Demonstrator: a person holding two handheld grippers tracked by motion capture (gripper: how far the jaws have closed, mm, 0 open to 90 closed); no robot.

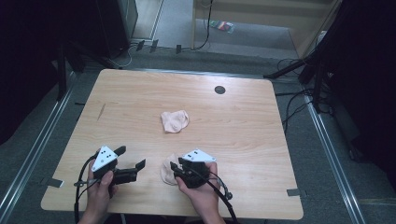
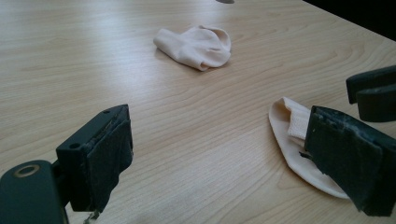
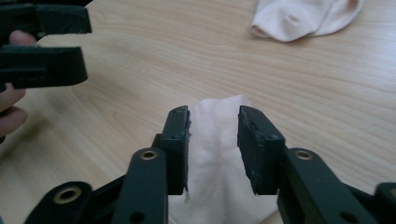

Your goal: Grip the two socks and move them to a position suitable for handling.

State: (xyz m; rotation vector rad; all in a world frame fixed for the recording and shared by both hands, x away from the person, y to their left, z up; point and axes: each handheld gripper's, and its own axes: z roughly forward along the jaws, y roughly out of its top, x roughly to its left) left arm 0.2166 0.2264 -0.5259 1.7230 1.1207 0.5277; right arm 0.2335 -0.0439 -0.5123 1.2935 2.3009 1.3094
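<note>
Two pale peach socks lie on a light wooden table (image 1: 140, 93). The far sock (image 1: 175, 121) (image 2: 196, 45) (image 3: 303, 16) sits crumpled near the table's middle. The near sock (image 1: 166, 171) (image 2: 292, 140) (image 3: 215, 154) lies flat by the front edge. My right gripper (image 1: 173, 170) (image 3: 215, 116) (image 2: 369, 93) is low over the near sock. Its jaws stand a little apart with the cloth showing in the gap, and the pads do not visibly pinch it. My left gripper (image 1: 130, 157) (image 2: 219, 126) (image 3: 88, 43) is just left of that sock, wide open with nothing between its fingers.
A small dark round grommet (image 1: 219, 89) sits in the table near its far edge. Black stands and cables (image 1: 299, 70) crowd the floor behind and to the right. Bare wood stretches between the two socks and along the left side.
</note>
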